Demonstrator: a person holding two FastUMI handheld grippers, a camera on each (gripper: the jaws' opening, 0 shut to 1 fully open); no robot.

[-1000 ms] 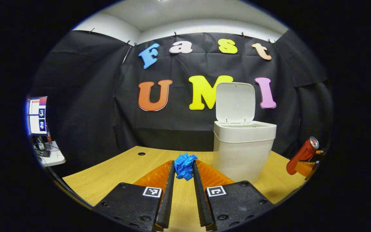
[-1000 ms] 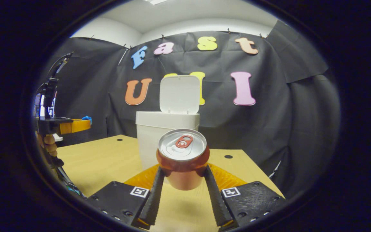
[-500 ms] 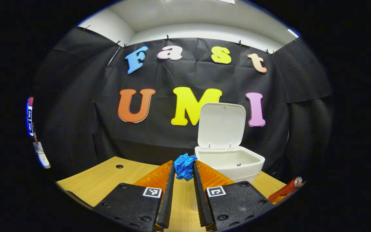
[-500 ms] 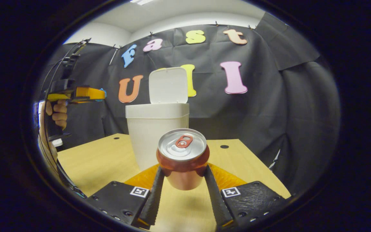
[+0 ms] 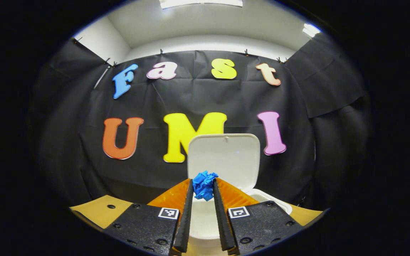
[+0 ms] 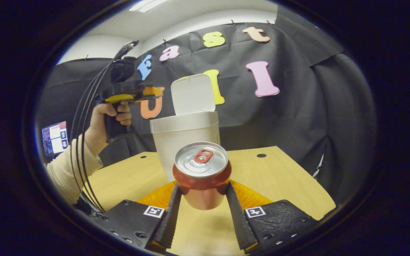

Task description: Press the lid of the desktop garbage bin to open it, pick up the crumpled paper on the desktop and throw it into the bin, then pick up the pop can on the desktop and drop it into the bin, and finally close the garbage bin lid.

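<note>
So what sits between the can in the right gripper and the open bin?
Nothing: in the right gripper view, bare wooden table separates the pop can, gripped by the right gripper, from the bin.

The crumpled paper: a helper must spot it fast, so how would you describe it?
Find the white bin with its lid raised on the wooden table. Just above its opening, the left gripper pinches the crumpled paper, the only bright blue wad.

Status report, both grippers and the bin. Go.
Left gripper shut on blue paper, above open bin. Right gripper shut on can, over the table. Lid up; nothing blocking.
</note>
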